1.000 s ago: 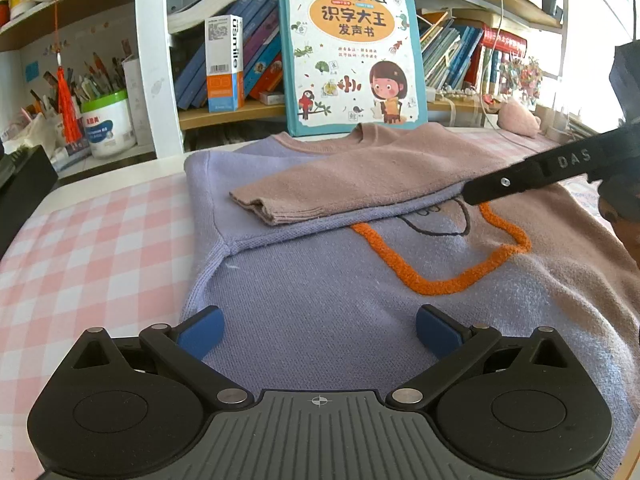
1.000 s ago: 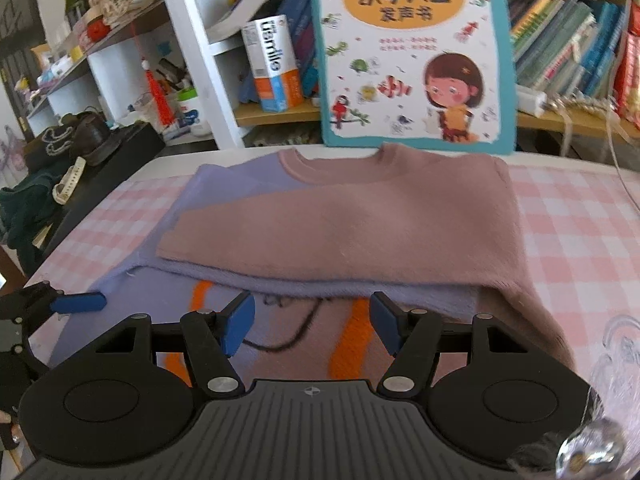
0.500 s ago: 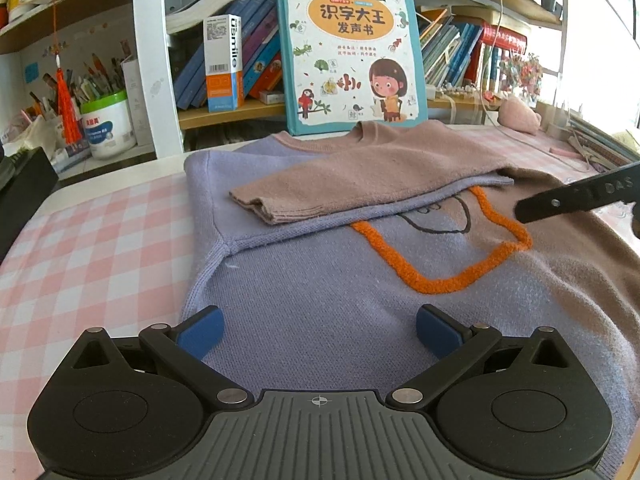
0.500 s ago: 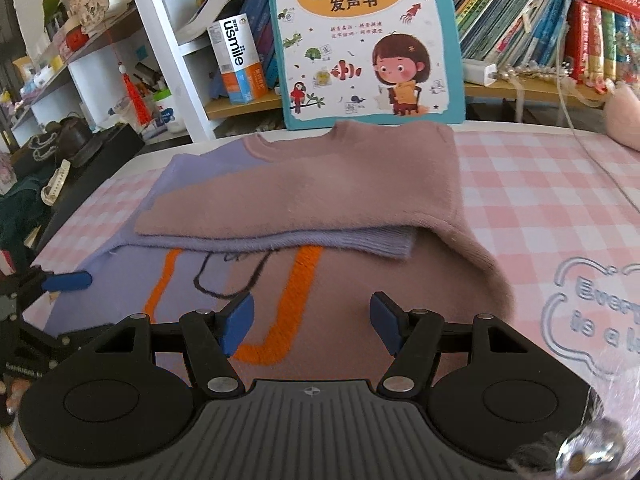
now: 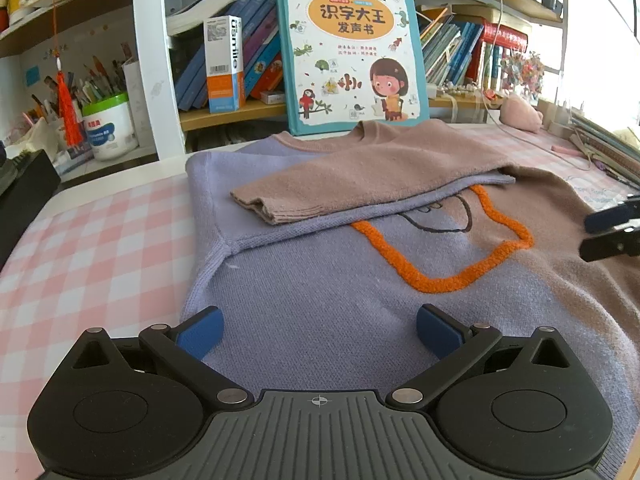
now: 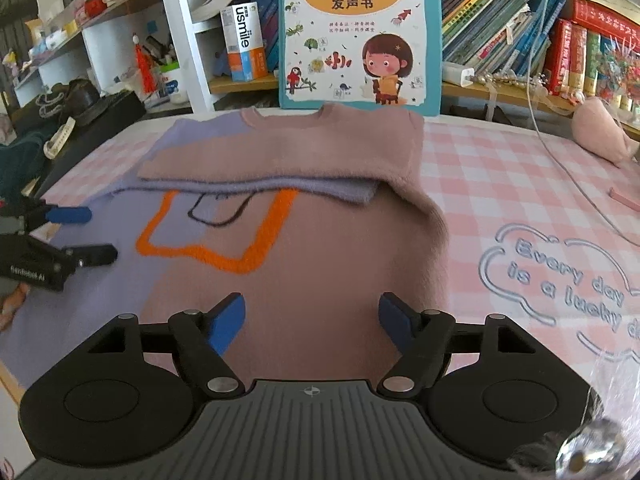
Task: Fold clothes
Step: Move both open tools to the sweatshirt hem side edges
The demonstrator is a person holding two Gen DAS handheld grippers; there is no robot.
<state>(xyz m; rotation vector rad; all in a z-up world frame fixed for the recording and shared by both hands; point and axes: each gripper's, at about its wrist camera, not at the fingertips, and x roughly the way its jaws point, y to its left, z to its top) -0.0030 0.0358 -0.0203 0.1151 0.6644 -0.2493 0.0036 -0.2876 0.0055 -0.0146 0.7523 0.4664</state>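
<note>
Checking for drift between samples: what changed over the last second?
The right gripper pulled back toward the sweater's near right edge, clear of the folded sleeves; in the left view it slid from mid-frame to the right border. Jaws open on both, nothing gripped. Left gripper, sweater and book stayed put.

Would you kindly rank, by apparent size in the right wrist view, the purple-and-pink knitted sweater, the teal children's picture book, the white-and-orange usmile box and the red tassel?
1. Purple-and-pink knitted sweater, though nearness to the camera inflates it.
2. Teal children's picture book.
3. White-and-orange usmile box.
4. Red tassel, clearly smallest.
</note>
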